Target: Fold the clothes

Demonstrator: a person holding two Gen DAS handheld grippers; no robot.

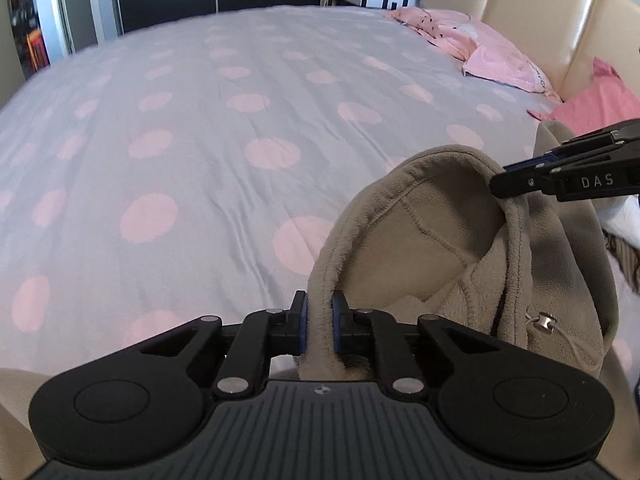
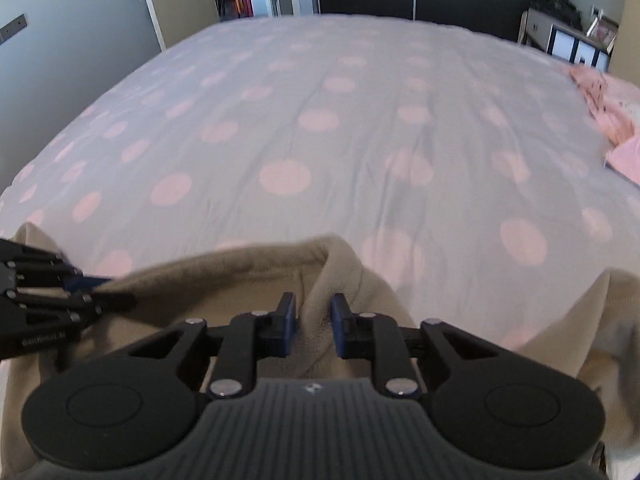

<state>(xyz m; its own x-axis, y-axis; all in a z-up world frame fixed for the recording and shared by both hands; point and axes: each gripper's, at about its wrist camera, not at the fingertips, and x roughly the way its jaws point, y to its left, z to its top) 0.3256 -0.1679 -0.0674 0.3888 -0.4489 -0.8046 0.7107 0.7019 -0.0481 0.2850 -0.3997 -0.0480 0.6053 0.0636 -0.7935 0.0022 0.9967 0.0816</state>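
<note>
Between my left gripper fingers sits a fold of the tan fleece hoodie, pinched tight at its hood edge. My right gripper squeezes another bit of the same soft hoodie. Both hold it up over the near edge of the bed, which has a pale cover with pink dots. Pink pillows lie far off by the headboard.

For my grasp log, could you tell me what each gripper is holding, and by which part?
Both hold the beige fleece hoodie by its hood edge: the left gripper near one end, the right gripper further along.
</note>
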